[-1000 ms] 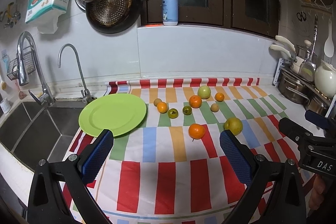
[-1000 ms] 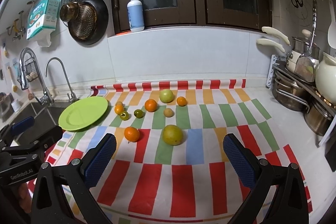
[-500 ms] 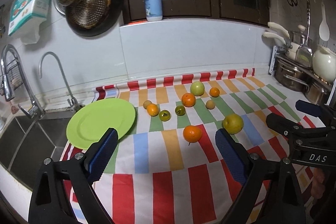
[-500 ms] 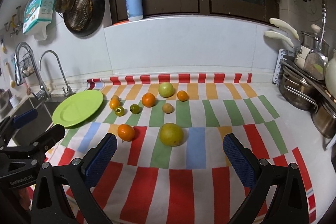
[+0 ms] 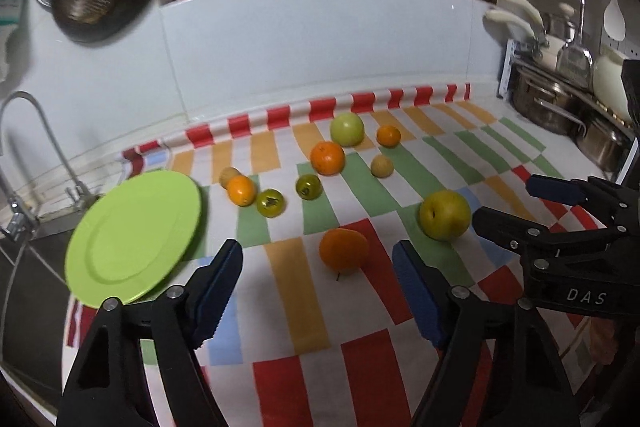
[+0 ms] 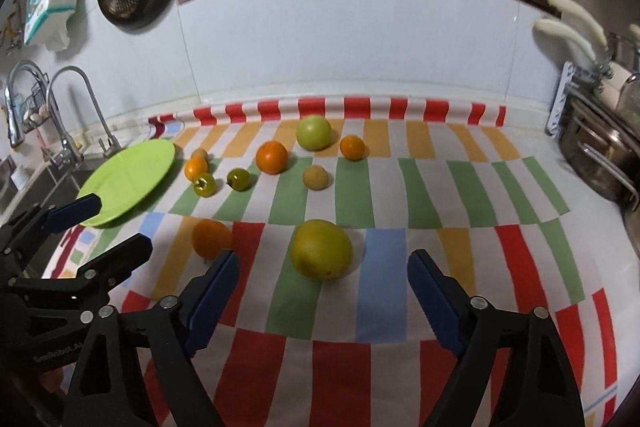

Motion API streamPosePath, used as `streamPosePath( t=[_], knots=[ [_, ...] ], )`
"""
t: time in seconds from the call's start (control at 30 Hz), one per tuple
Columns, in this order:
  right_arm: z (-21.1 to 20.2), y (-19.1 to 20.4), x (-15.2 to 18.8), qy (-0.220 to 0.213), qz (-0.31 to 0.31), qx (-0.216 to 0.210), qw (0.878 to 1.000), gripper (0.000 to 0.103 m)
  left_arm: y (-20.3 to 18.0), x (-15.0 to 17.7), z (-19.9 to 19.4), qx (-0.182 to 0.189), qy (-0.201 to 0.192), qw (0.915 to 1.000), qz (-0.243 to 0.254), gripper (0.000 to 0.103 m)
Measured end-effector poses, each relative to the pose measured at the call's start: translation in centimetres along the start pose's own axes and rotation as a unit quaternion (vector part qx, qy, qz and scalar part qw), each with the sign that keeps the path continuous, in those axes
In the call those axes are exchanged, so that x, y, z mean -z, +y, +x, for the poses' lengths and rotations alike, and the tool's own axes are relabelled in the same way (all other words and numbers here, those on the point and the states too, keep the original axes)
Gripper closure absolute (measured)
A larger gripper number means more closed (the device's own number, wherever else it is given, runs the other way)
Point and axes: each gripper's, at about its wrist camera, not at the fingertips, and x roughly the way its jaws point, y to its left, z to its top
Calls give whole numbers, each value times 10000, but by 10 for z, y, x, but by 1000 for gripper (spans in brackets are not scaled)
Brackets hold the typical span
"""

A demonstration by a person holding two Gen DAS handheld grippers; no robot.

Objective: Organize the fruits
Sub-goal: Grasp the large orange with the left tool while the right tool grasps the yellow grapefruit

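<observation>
Beside the round lime-green plastic plate (image 5: 132, 239), both tongs gaped empty; nearest smooth round orange (image 5: 343, 251) looked firm, roll-prone, best pinched across its middle.

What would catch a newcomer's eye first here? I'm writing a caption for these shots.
Likely the striped cloth with fruit scattered across it, and the bright green plate lying bare beside the sink. Next, each open hand-held gripper lined up on a near fruit: the left hand-held gripper on an orange, the right hand-held gripper on a yellow-green fruit.
</observation>
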Motion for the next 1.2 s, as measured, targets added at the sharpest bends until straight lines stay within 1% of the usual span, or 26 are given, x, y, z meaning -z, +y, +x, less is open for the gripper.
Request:
streamPosePath(
  t=[0.17, 0.3, 0.4, 0.5, 0.67, 0.73, 0.9, 0.97, 1.07, 1.2],
  knots=[
    [23, -6, 2, 237, 3, -29, 9997, 24, -4, 0, 28, 147, 268, 9995, 87, 33],
    [39, -9, 3, 449, 14, -94, 9989, 30, -5, 0, 49, 225, 452, 9986, 127, 38],
    [49, -10, 3, 562, 11, -185, 9982, 34, -4, 0, 60, 287, 567, 9979, 135, 41],
    [57, -7, 1, 619, -43, -276, 9977, 36, -5, 0, 69, 339, 648, 9972, 150, 44],
    [68, -4, -1, 681, -109, -361, 9970, 41, -4, -1, 76, 507, 688, 9963, 104, 51],
    [72, -5, -1, 706, -101, -396, 9967, 45, -5, -2, 78, 538, 687, 9961, 120, 53],
    [77, -7, -1, 763, -34, -424, 9962, 52, -6, -4, 83, 721, 730, 9947, 65, 61],
    [77, -7, -1, 753, -25, -429, 9962, 52, -6, -4, 85, 793, 779, 9938, 10, 62],
    [76, -7, 0, 743, -37, -417, 9964, 52, -6, -4, 85, 793, 780, 9938, -13, 62],
    [76, -7, 0, 765, 10, -447, 9961, 53, -1, -6, 79, 693, 739, 9948, -127, 63]
  ],
)
